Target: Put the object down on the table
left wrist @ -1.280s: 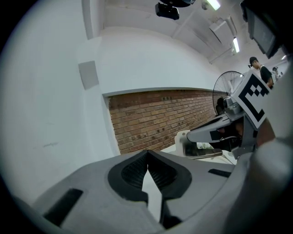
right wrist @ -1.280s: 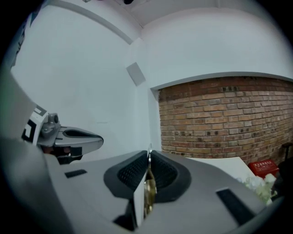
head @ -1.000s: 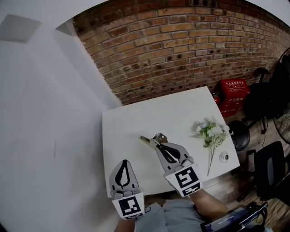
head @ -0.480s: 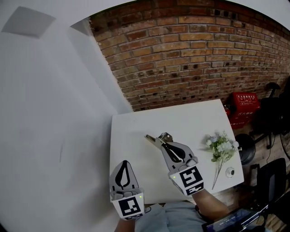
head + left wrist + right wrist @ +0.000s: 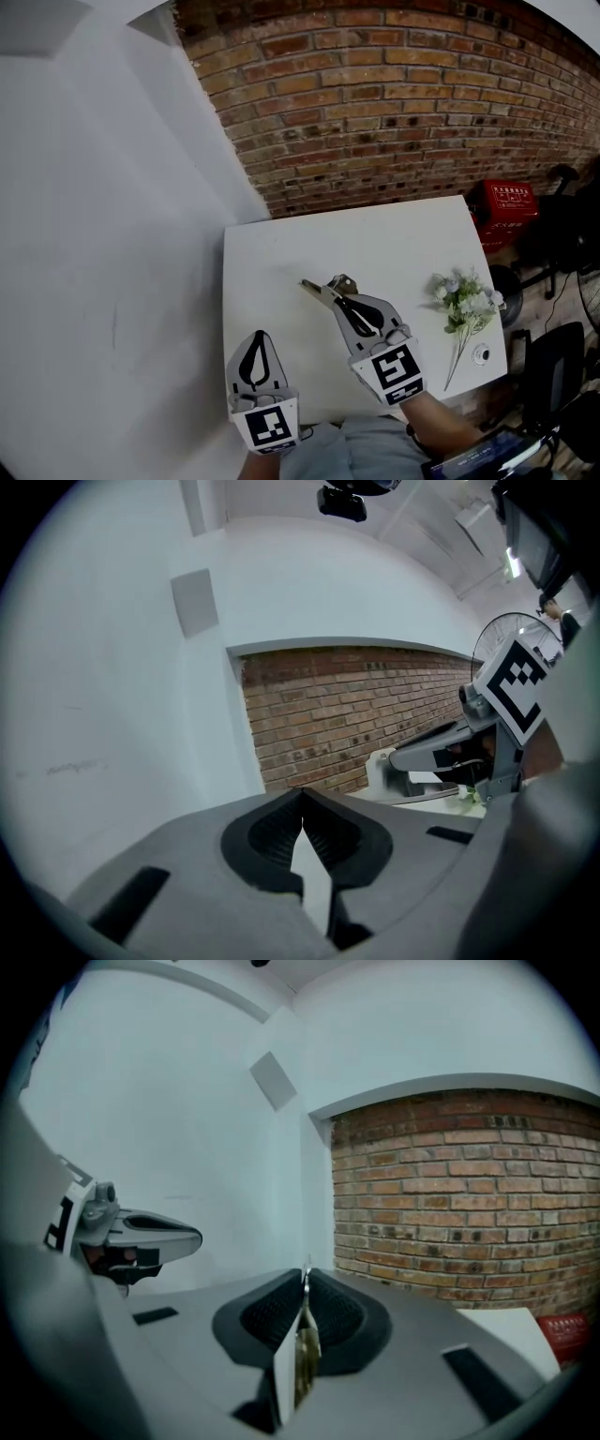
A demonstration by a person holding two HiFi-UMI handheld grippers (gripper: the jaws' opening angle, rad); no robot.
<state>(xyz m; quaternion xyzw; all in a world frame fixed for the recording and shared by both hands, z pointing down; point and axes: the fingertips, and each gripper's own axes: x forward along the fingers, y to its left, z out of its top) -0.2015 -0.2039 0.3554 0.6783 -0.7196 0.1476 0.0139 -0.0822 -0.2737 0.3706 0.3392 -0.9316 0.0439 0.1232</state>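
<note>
My right gripper [image 5: 333, 298] is shut on a small metal tool [image 5: 321, 287] with a tan blade and a grey loop. It holds the tool over the middle of the white table [image 5: 394, 244]. In the right gripper view the tool shows as a thin brassy strip [image 5: 305, 1344] pinched between the pads. I cannot tell whether it touches the tabletop. My left gripper [image 5: 255, 335] hangs at the table's near left edge, shut, with nothing between its jaws [image 5: 302, 797].
A bunch of pale artificial flowers [image 5: 466, 302] lies at the table's right edge, with a small round thing [image 5: 481, 354] near the front right corner. A brick wall [image 5: 394, 103] stands behind the table. To the right are a red crate [image 5: 506, 202] and black chairs [image 5: 553, 366].
The head view has shifted slightly. Both grippers keep their places over the table, and the right one still holds the tool.
</note>
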